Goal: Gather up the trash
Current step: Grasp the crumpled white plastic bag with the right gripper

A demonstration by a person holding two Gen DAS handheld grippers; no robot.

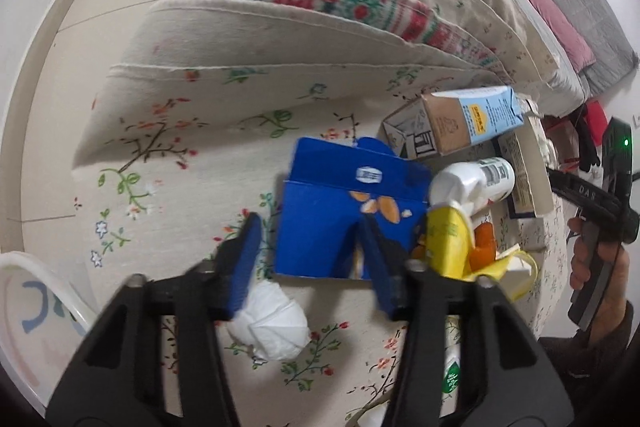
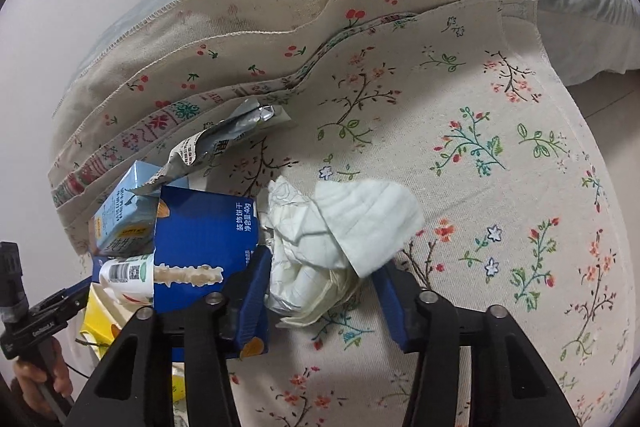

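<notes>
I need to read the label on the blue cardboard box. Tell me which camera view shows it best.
The right wrist view: the blue cardboard box turns a printed face to the camera, white lettering readable, just left of the right gripper. The left wrist view shows the same box with its flap open, between the left gripper's fingers, little print visible.

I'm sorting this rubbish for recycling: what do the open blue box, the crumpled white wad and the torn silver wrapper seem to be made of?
Open blue box: likely thin printed cardboard with a slight sheen; its flaps fold in crisp creases.
Crumpled white wad: soft matte tissue or paper towel, with quilted lines and loose wrinkles.
Torn silver wrapper: probably foil-lined plastic film; shiny, with a ragged edge.
</notes>
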